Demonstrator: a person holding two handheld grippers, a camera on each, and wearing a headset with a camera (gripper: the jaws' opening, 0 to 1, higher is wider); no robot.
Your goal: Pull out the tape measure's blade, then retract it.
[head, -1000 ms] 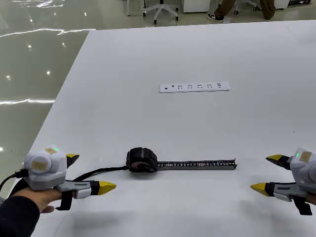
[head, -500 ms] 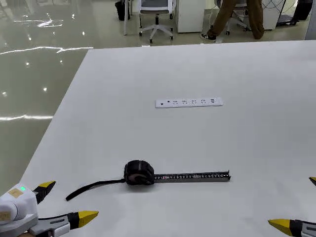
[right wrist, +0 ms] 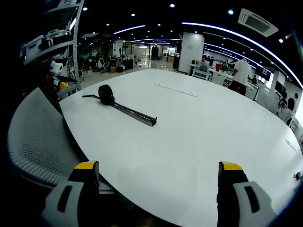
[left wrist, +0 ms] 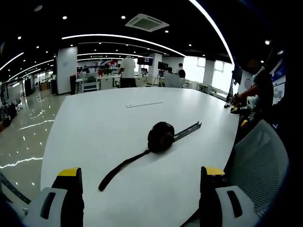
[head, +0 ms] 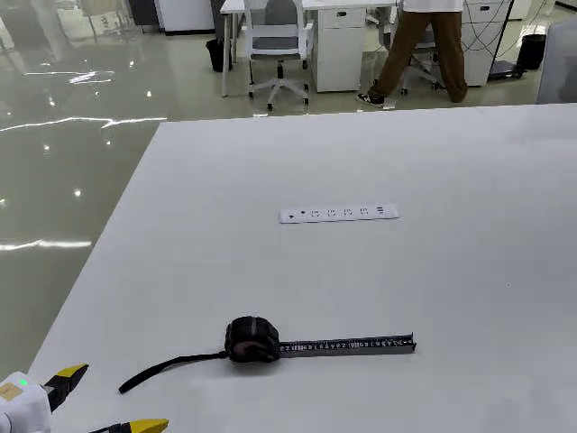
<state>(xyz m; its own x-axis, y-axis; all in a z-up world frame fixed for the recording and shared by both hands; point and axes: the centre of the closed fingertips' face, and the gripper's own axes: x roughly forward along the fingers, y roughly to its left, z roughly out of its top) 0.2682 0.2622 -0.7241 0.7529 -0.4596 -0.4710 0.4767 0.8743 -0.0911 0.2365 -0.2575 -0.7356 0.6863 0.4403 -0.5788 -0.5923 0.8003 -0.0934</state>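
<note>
**Head view, left to right.** At the lower left, by the near corner of the white table [head: 433, 280], is the left gripper [head: 106, 399]. Its two yellow-tipped jaws are spread apart with nothing between them. To its right a black wrist strap [head: 167, 370] trails across the tabletop to the tape measure [head: 251, 339], a dark round case lying near the table's front edge and well apart from the gripper. From the case the blade [head: 347, 344] lies drawn out flat toward the right, its end hook resting on the table (the printed scale faces up). Farther back, near the middle of the table, a white power strip [head: 338, 214] lies roughly parallel to the blade. Beyond the far edge an office chair [head: 275, 41] and a person's legs [head: 416, 45] stand on a glossy floor.

**Left gripper view.** The jaws rise wide apart and empty. Between them the strap leads up to the case, and the blade runs on to the right.

**Right gripper view.** A mesh chair back [right wrist: 33, 137] lies at the left. The right gripper [right wrist: 158, 166] is held at the table's edge with its jaws wide apart, gripping nothing. The tape measure sits up and to the left, well apart from the jaws, with the blade's hook end toward the camera.
</note>
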